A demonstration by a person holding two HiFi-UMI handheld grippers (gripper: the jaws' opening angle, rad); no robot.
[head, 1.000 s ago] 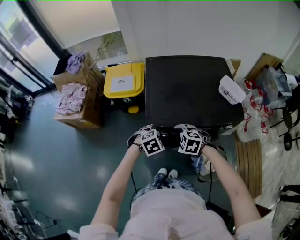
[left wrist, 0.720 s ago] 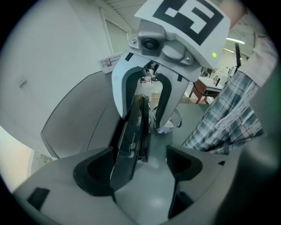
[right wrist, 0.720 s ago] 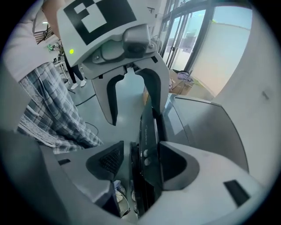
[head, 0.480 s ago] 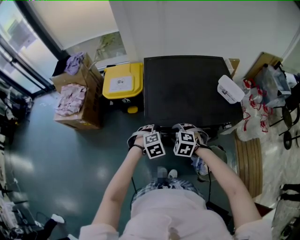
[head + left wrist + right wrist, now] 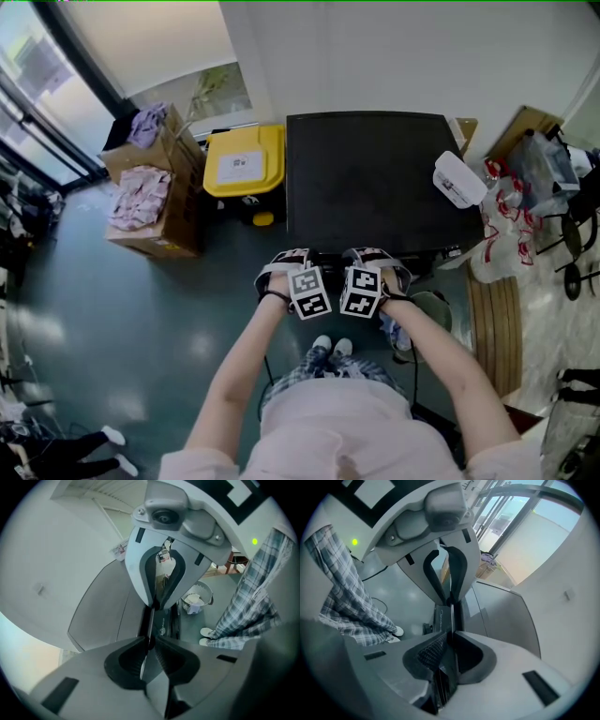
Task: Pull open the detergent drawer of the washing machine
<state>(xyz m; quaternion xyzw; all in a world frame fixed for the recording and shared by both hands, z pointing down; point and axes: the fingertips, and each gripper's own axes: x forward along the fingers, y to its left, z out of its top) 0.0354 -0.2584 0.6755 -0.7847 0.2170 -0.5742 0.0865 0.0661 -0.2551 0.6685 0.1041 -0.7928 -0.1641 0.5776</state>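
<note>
Head view: left gripper and right gripper sit side by side at the washing machine's front top edge. Both pairs of jaws have just been closing and are nearly together, each pinching what I take for the detergent drawer's thin dark lip. Drawer seemingly not yet out. Pull both straight back, evenly; skew may jam it.

Laundry corner clutter
Yellow bin and cardboard boxes sit up-left of the fingers, white tub off up-right.
</note>
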